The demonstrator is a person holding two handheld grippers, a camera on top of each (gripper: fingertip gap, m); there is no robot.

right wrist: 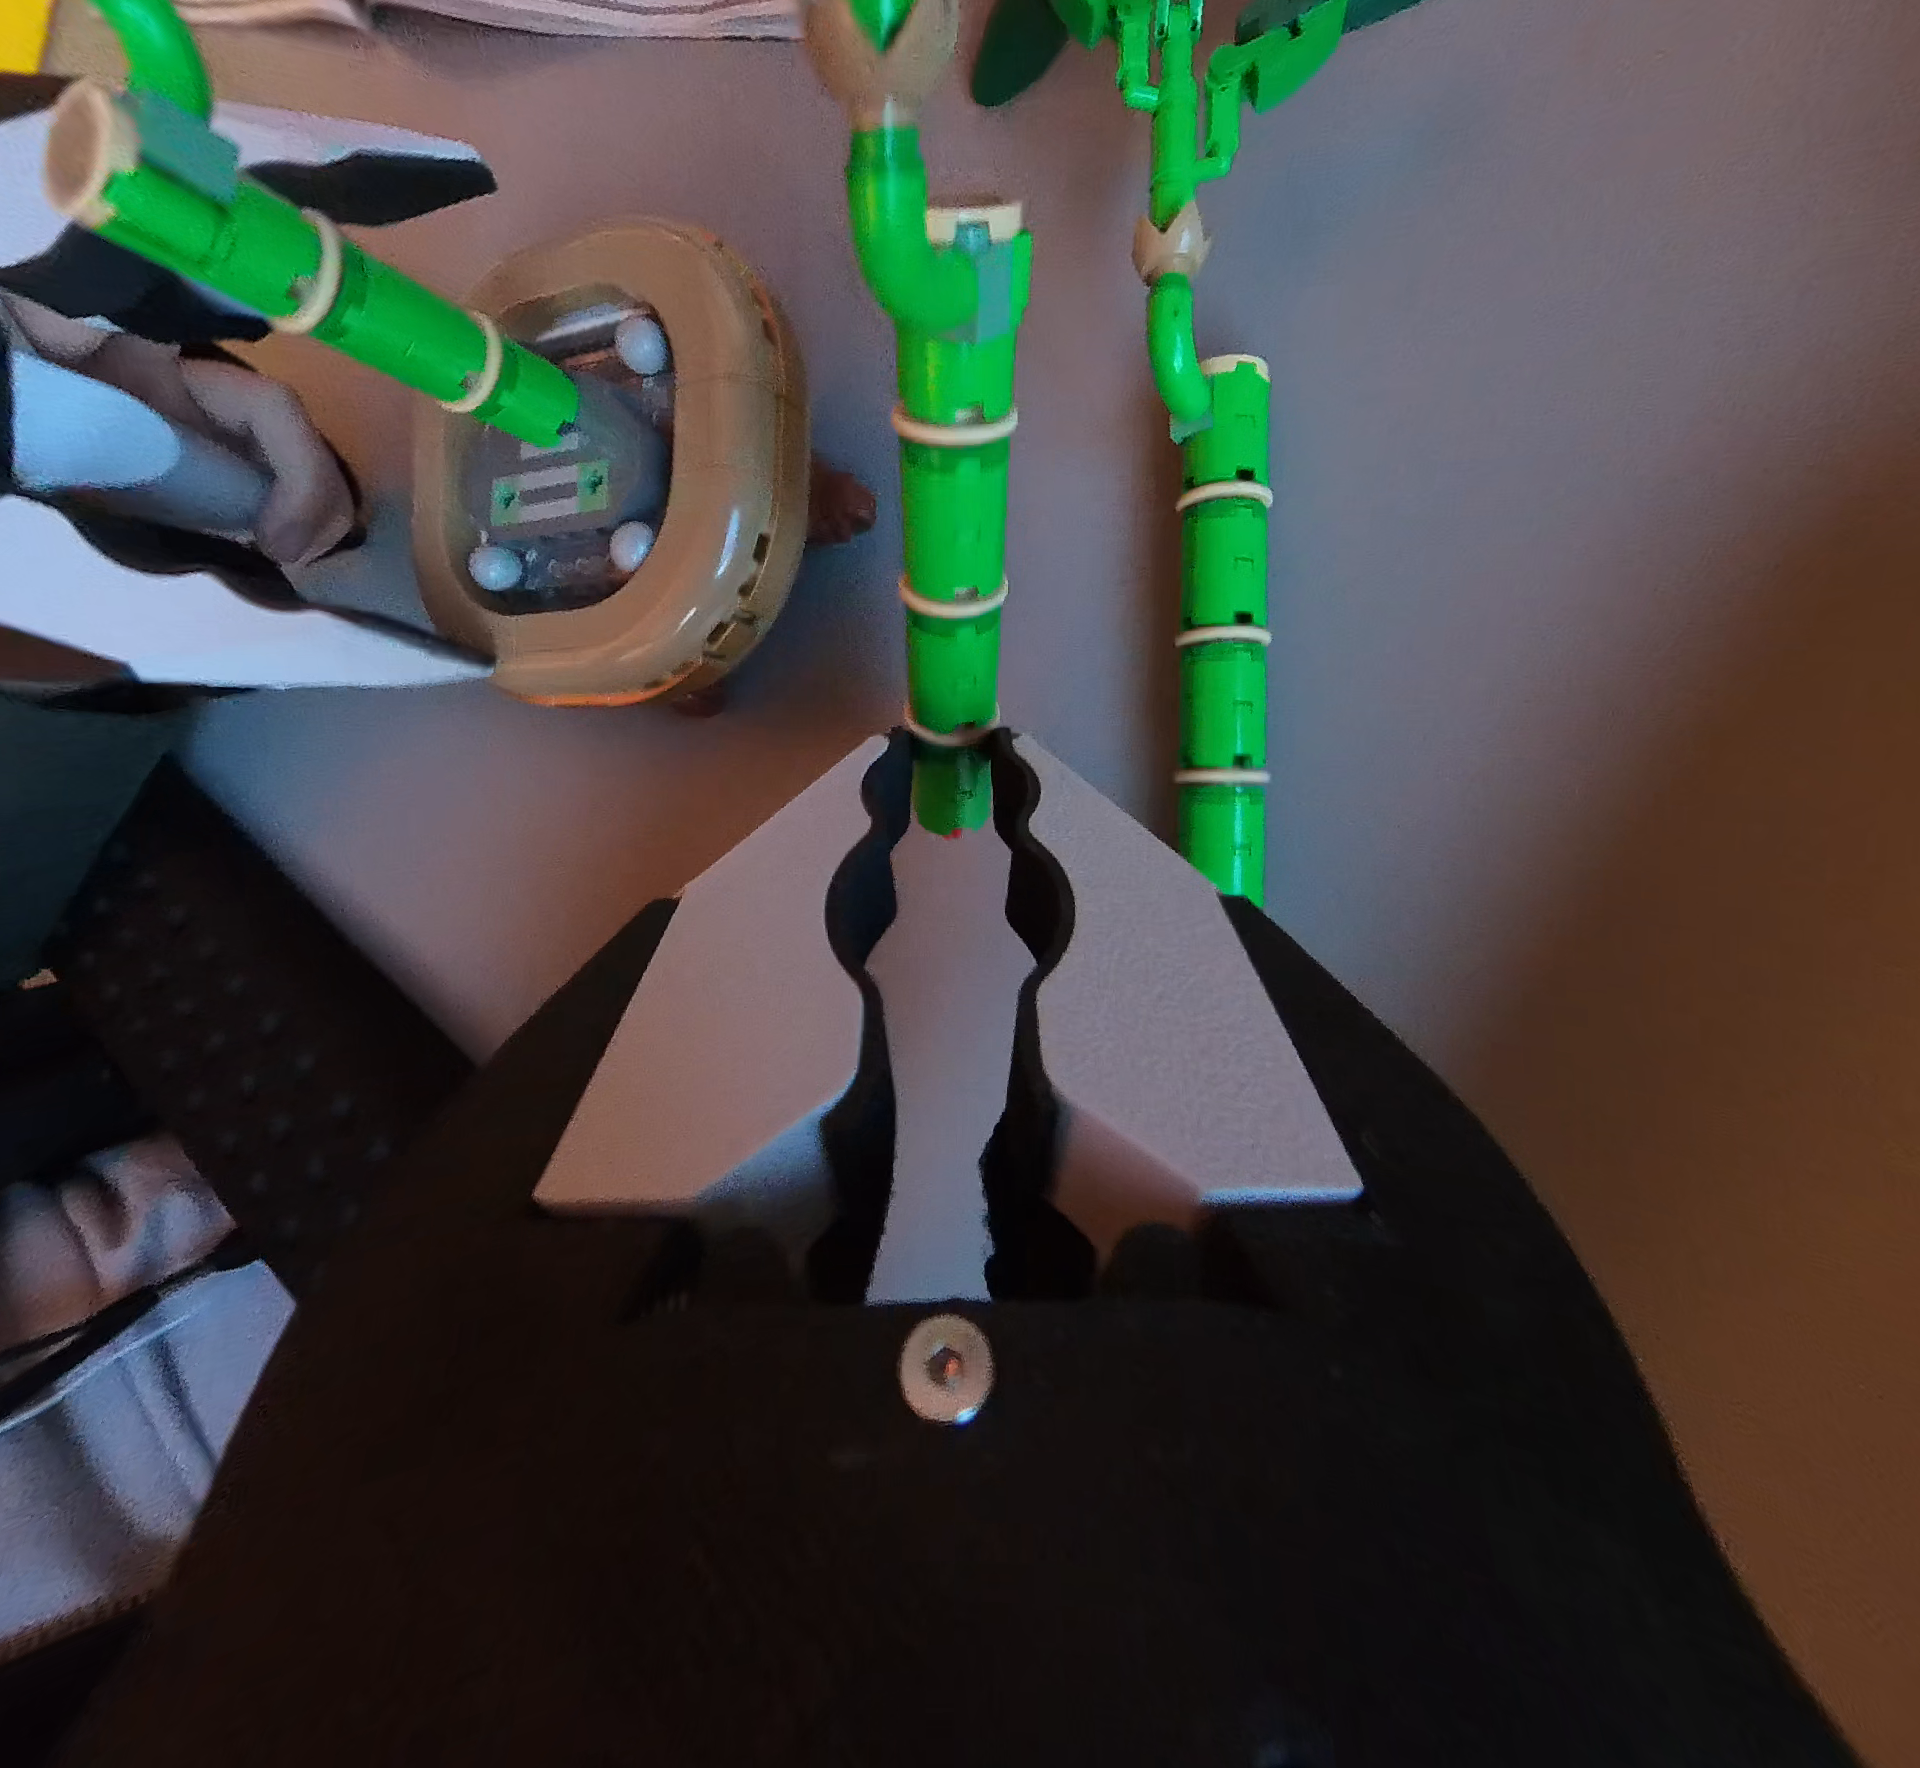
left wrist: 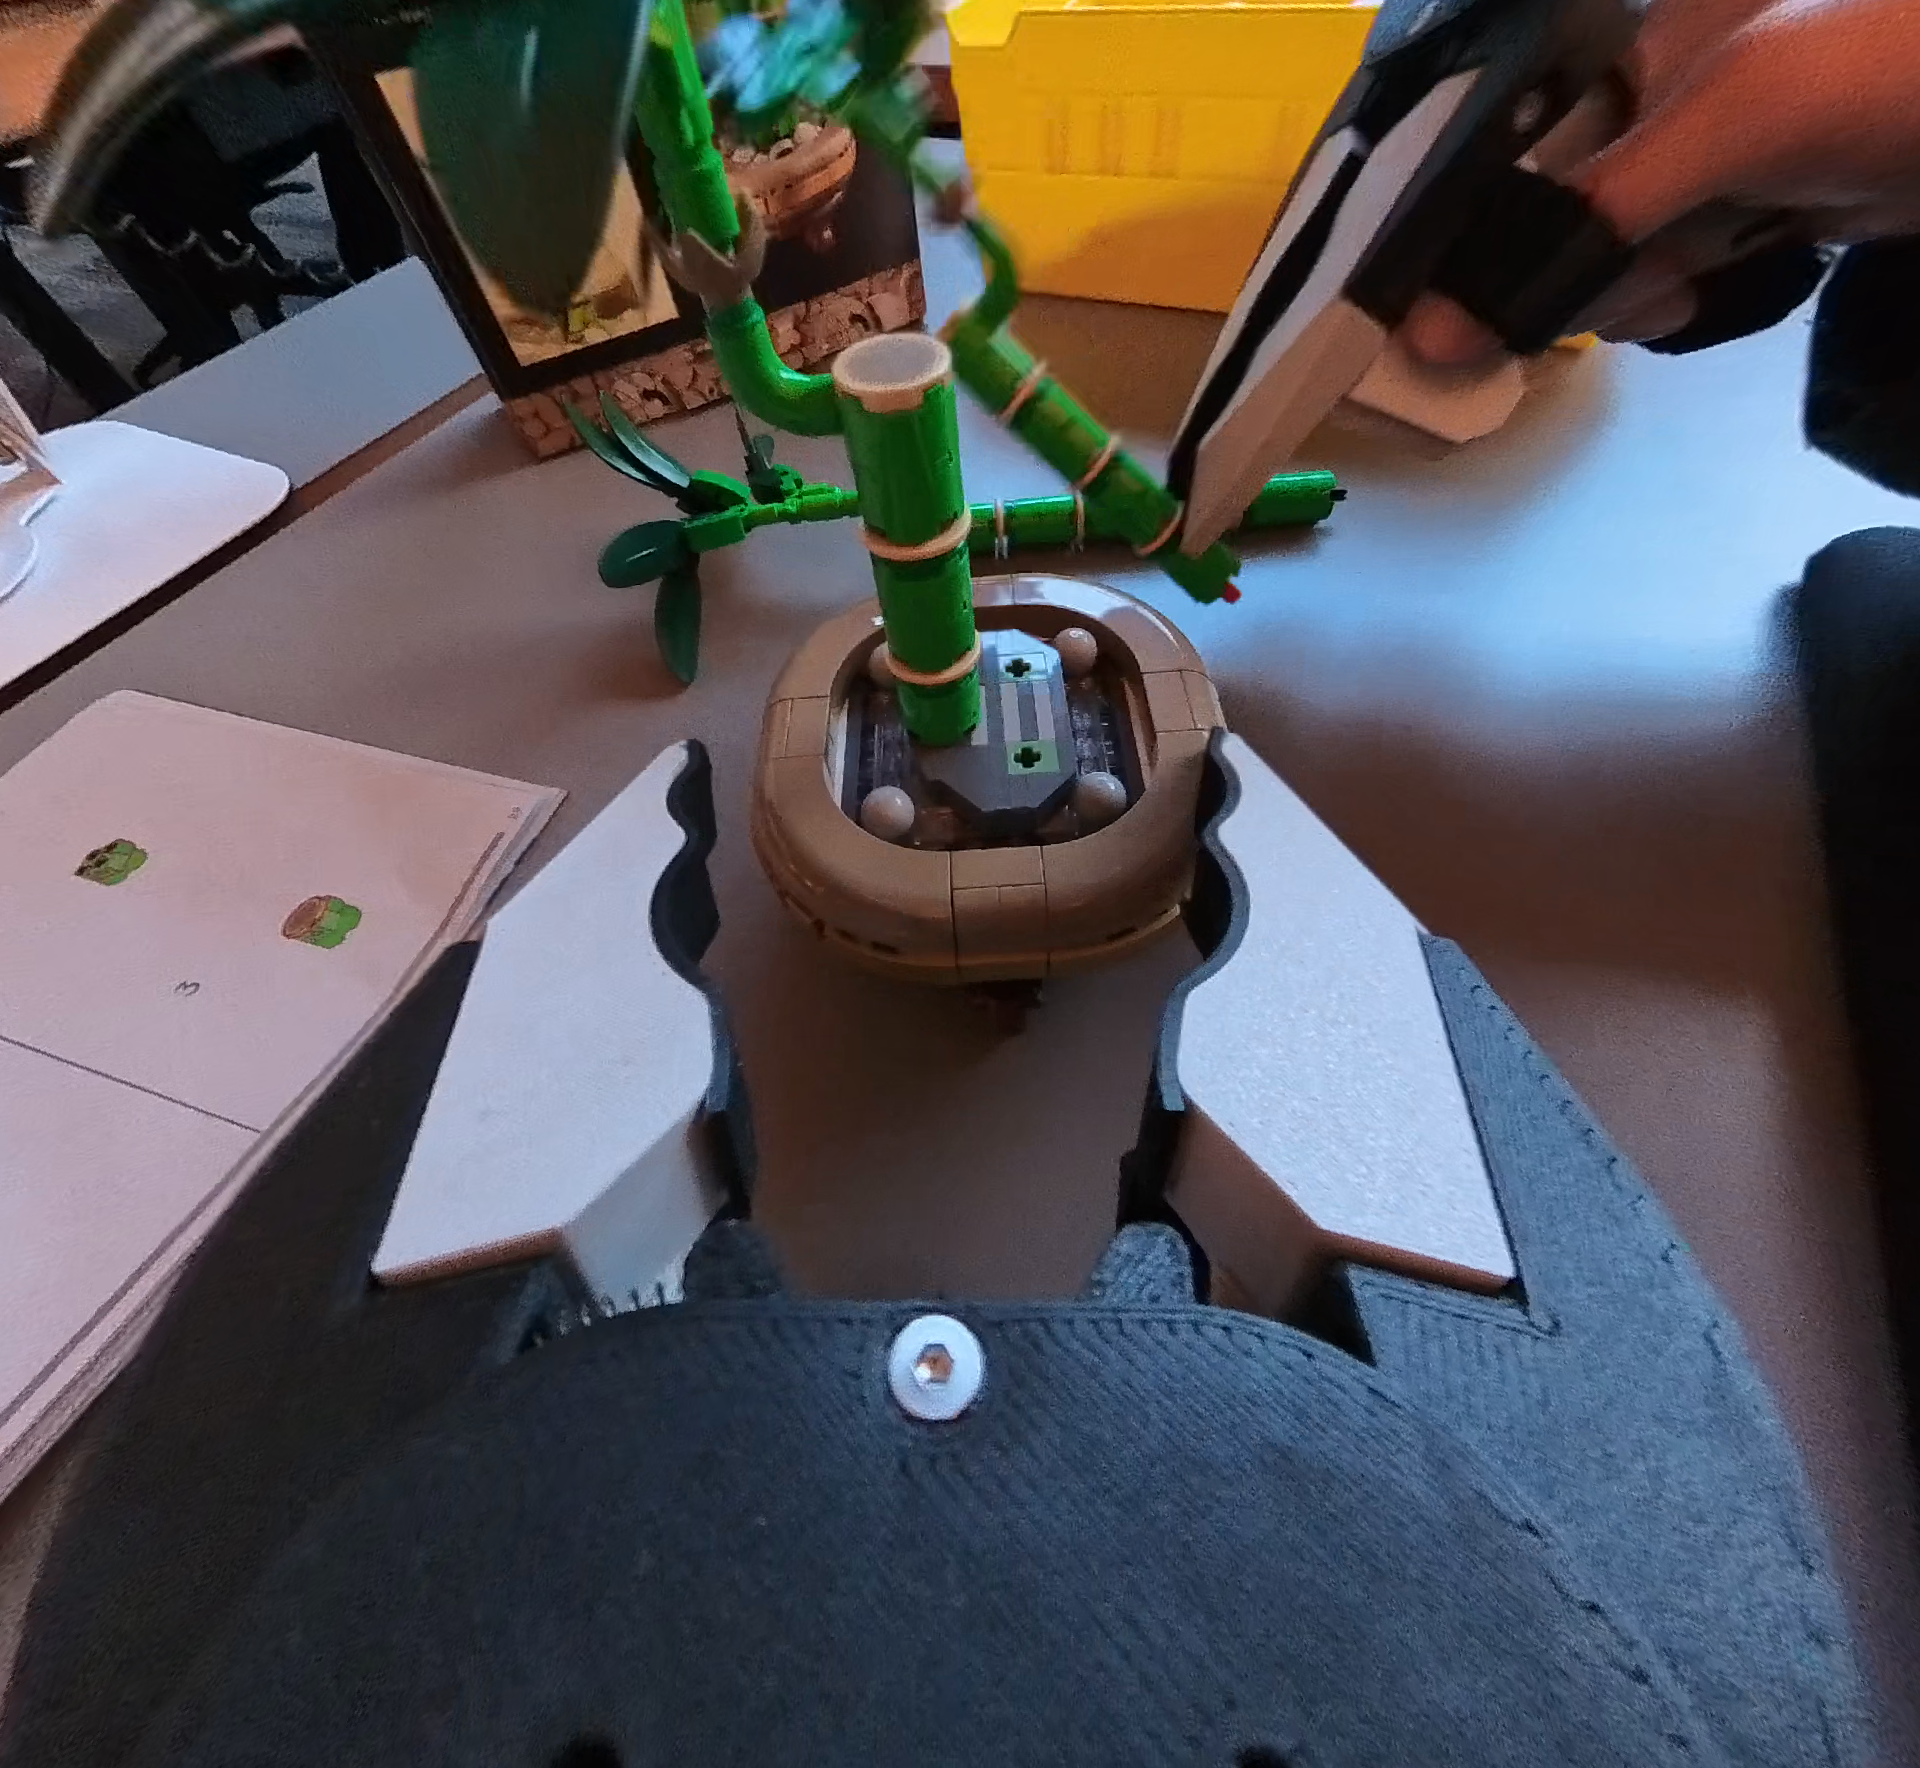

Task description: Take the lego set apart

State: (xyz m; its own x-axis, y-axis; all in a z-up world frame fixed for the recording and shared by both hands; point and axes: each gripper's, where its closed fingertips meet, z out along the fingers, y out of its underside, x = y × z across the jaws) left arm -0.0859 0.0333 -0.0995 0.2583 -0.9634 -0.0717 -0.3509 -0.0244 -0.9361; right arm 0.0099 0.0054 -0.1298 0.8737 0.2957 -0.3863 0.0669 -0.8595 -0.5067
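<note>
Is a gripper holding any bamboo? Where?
Yes. The right gripper pinches one stalk near its bottom end. The left gripper is open around the pot, holding nothing.

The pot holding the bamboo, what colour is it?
The pot is tan-brown, with a dark grey inside. It shows best in the left wrist view.
</note>
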